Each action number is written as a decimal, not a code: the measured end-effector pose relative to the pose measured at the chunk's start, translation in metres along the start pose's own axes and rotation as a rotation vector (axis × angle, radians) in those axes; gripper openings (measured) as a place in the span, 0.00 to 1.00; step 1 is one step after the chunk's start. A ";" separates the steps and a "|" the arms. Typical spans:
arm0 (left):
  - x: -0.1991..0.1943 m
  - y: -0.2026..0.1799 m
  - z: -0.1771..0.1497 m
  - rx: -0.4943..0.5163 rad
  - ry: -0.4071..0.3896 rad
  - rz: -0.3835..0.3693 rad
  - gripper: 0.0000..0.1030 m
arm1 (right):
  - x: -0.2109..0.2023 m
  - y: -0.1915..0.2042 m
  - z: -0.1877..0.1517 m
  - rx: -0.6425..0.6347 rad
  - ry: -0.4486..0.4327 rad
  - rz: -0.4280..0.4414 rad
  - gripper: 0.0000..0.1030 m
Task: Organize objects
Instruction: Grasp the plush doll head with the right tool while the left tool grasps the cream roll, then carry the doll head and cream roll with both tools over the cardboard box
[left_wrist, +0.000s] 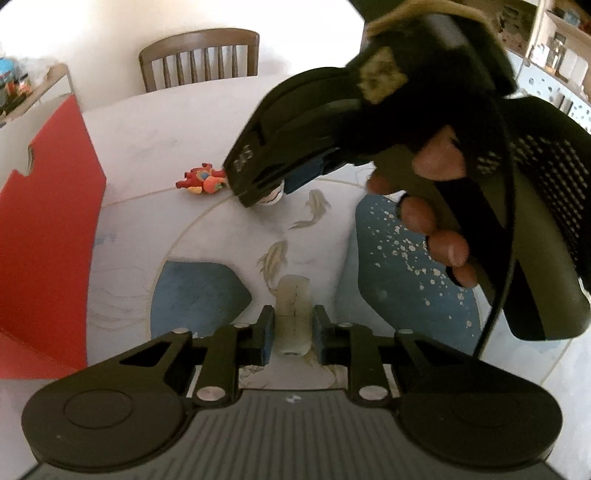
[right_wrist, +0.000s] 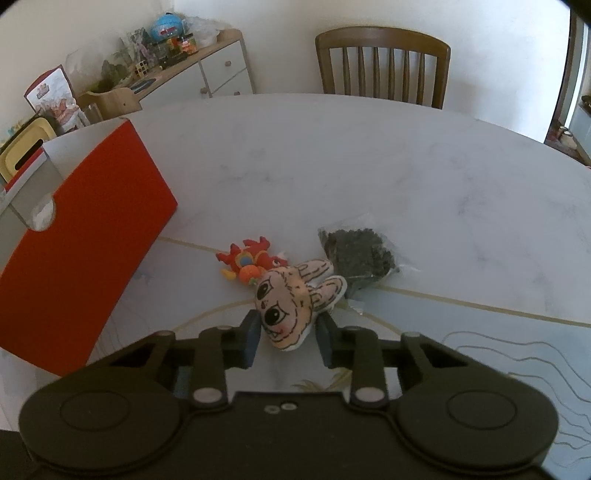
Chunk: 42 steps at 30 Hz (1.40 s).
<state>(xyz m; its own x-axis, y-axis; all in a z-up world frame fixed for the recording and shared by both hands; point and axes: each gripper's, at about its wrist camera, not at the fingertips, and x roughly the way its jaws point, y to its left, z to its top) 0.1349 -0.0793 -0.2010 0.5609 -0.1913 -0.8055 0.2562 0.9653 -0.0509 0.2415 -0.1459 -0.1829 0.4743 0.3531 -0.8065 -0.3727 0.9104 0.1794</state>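
Note:
My left gripper (left_wrist: 293, 325) is shut on a translucent whitish cylinder (left_wrist: 293, 314) and holds it above the patterned table mat. My right gripper (right_wrist: 286, 332) has its pads on both sides of a pink plush rabbit head (right_wrist: 288, 306) lying on the table; in the left wrist view the right gripper (left_wrist: 266, 192) reaches down from the upper right. A small red and orange dragon toy (right_wrist: 251, 264) lies just behind the rabbit, and also shows in the left wrist view (left_wrist: 201, 179). A clear bag of dark granules (right_wrist: 356, 254) lies to the right of the rabbit.
A red and white box (right_wrist: 85, 243) stands open at the left on the table, also in the left wrist view (left_wrist: 44, 236). A wooden chair (right_wrist: 382, 62) stands behind the white table (right_wrist: 406, 166). A cluttered sideboard (right_wrist: 207, 62) is at the back left.

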 end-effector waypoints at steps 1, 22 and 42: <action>-0.001 0.001 0.000 -0.007 0.002 -0.001 0.20 | -0.001 0.000 0.001 0.001 -0.004 -0.001 0.28; -0.069 0.037 0.012 -0.171 -0.067 -0.001 0.20 | -0.098 0.013 -0.017 -0.006 -0.111 0.043 0.27; -0.156 0.145 0.028 -0.246 -0.194 0.099 0.20 | -0.153 0.102 -0.004 -0.084 -0.188 0.068 0.27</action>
<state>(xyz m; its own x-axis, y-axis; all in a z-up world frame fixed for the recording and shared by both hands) 0.1067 0.0859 -0.0661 0.7193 -0.1020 -0.6871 0.0085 0.9904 -0.1381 0.1276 -0.1081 -0.0441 0.5832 0.4541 -0.6735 -0.4704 0.8648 0.1758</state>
